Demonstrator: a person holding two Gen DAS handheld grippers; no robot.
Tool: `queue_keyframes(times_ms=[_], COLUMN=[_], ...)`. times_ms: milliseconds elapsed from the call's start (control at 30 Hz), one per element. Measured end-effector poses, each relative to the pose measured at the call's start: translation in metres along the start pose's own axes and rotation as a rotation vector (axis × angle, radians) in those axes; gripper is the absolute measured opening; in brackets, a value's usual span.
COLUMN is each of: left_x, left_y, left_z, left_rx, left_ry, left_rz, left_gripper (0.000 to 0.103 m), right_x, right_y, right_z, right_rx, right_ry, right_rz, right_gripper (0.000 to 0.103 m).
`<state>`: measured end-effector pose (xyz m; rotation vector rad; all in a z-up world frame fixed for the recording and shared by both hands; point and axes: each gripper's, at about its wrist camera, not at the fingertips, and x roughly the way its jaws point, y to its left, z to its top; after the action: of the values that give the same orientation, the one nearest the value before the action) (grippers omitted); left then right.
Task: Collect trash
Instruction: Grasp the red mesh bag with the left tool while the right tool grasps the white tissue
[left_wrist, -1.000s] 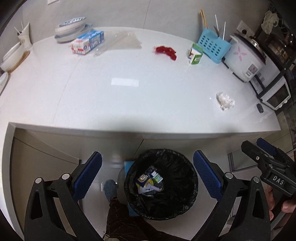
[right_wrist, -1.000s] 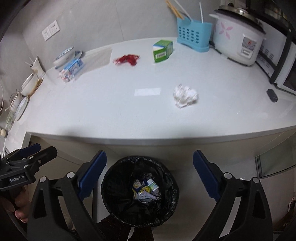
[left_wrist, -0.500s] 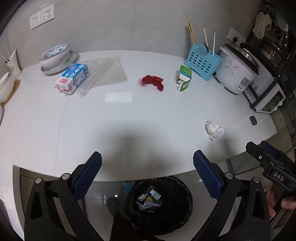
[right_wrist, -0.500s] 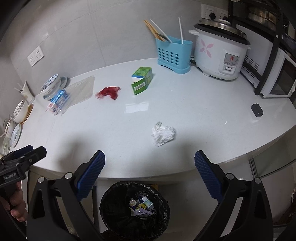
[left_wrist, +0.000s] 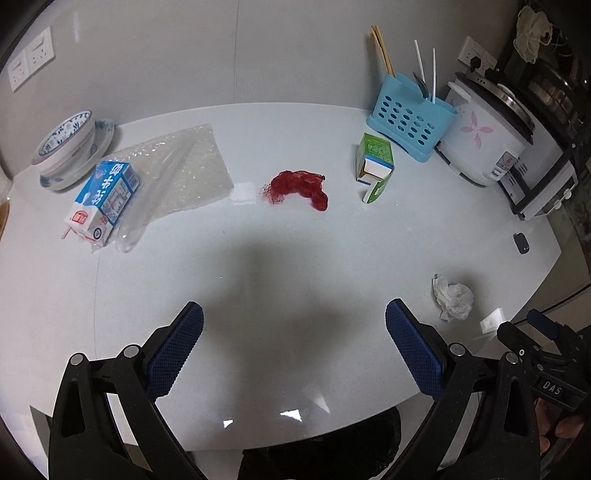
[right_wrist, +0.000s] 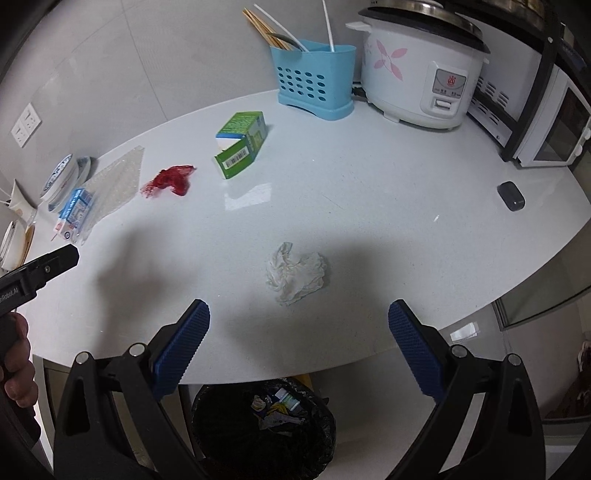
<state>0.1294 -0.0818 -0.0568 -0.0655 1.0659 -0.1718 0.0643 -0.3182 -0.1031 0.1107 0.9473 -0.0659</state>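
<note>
so, over on the left of the white counter (left_wrist: 332, 251) sit two bowls (left_wrist: 70, 147), then a blue milk carton (left_wrist: 101, 203) lying on a clear plastic bag (left_wrist: 181, 166). next comes a red net scrap (left_wrist: 299, 186), then a green carton (left_wrist: 375, 166) tipped on its side with its end open. a crumpled white tissue (right_wrist: 295, 273) lies near the front edge. the left gripper (left_wrist: 294, 345) hangs over the bare counter, jaws spread wide, holding nothing. the right gripper (right_wrist: 299, 347) hangs just behind the tissue, jaws spread wide too, empty. below the counter edge stands a black trash bin (right_wrist: 264, 428) with some scraps inside.
</note>
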Motion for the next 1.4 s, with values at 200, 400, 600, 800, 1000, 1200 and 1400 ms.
queue_keyframes(times_ms=[200,400,600,800,1000,1200,1400], left_x=[0.036,0.070,0.099,0.135,0.162,0.179,0.179], left_y=[0.008,0.014,0.007,0.004,0.000,-0.004,-0.006], left_z=[0.022,0.052,0.084,0.106,0.116,0.122,0.123], left_rx=[0.009,0.004,0.041,0.068,0.078,0.070,0.066], left_ry=[0.029,0.051,0.060,0.091,0.111,0.123,0.085], left_rz=[-0.013,-0.031,-0.040,-0.034,-0.035,-0.031,-0.015], left_gripper=[0.097,0.097,0.097,0.096,0.095,0.089,0.072], right_x=[0.022,0.039,0.061,0.076,0.085,0.092,0.098], right_y=[0.001,0.012,0.009,0.001,0.001,0.002,0.003], right_z=[0.007,0.015,0.024,0.029,0.031,0.031,0.031], right_rx=[0.023,0.028,0.069,0.129,0.145,0.156,0.155], right_ry=[0.045,0.077,0.136,0.166,0.184,0.200,0.210], right_rz=[-0.029,-0.053,-0.087,-0.080,-0.089,-0.080,-0.072], right_gripper=[0.093,0.089,0.081,0.073,0.068,0.066,0.060])
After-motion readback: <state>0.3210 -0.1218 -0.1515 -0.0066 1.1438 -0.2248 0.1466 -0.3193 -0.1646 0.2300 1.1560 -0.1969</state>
